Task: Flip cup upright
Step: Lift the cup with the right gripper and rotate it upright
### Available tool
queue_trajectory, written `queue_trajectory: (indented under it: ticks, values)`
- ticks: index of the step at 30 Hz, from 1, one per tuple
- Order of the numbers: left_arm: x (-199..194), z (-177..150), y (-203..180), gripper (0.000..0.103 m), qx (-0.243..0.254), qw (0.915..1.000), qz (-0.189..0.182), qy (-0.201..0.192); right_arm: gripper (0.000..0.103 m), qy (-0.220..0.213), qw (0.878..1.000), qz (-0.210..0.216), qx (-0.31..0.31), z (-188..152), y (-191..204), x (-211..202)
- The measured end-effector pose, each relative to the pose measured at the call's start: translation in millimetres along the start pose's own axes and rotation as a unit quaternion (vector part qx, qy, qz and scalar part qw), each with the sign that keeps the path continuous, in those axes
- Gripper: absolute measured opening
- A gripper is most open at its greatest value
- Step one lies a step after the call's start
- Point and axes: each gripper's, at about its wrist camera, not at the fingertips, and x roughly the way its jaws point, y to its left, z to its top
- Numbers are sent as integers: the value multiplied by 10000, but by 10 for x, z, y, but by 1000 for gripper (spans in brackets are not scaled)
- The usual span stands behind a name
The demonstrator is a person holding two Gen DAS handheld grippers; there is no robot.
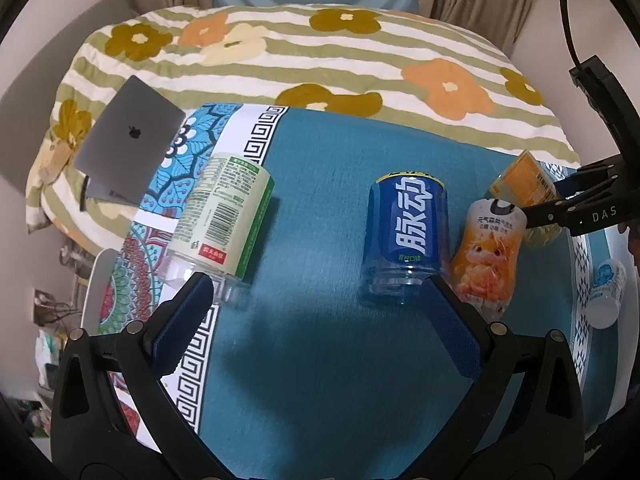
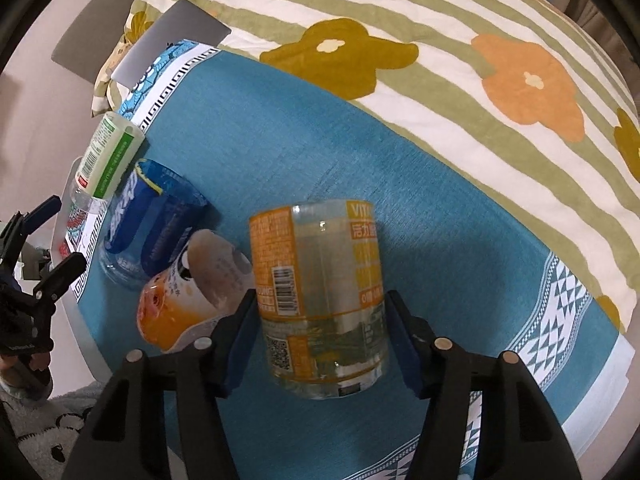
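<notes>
Several cups cut from plastic bottles stand mouth-down on a teal cloth point(image 1: 320, 184). A green-label cup point(image 1: 224, 216) is at the left, a blue-label cup point(image 1: 408, 236) in the middle, an orange cartoon-label cup point(image 1: 486, 252) to its right. My left gripper point(image 1: 320, 292) is open and empty, above the cloth between the green and blue cups. My right gripper point(image 2: 320, 316) is shut on the yellow-label cup point(image 2: 320, 292), its pads on both sides. In the left wrist view the right gripper point(image 1: 560, 208) holds that yellow cup point(image 1: 524, 184) at the far right.
A grey laptop point(image 1: 128, 140) lies on the flowered quilt point(image 1: 320, 52) at the back left. A small white bottle point(image 1: 606, 292) lies at the cloth's right edge. The quilt borders the cloth at the back. The table edge drops off at the left.
</notes>
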Motion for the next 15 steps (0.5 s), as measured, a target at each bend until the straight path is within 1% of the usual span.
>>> queue_trajectory:
  ticks: [8, 15]
  values:
    - [-186, -74, 76, 103, 155, 9997, -105, -169, 57, -306, 9989, -202, 308, -179, 109, -294]
    - [-366, -206, 221, 103, 397, 9984, -250, -301, 57, -495, 9951, -220, 824, -532, 476, -468]
